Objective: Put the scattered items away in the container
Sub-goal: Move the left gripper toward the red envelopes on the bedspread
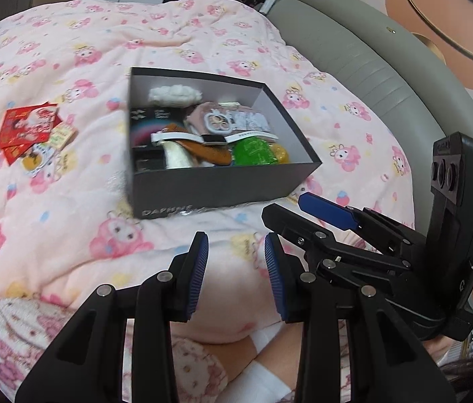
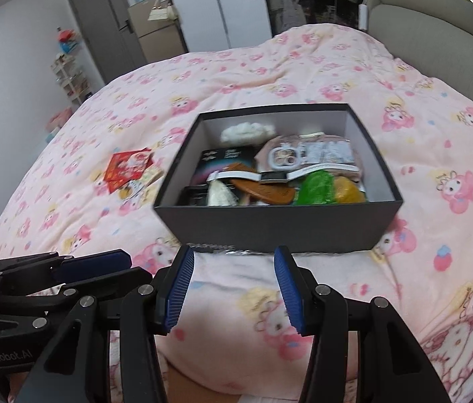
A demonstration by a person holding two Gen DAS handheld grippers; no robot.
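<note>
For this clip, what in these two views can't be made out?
- Box bottom layer: both views, buried under the watch, comb and other items.
- Red packets beside the box: print blurred and too small, count unclear.
- Box's front lettering: right wrist view, blurred, behind the right gripper fingertips.

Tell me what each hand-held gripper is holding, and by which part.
Nothing. The left hand-held gripper and the right hand-held gripper both stand open and empty above the blanket.

Both grippers, left gripper [image 1: 236, 268] and right gripper [image 2: 233, 285], have black linkages, silver rivets, ribbed blue pads.
</note>
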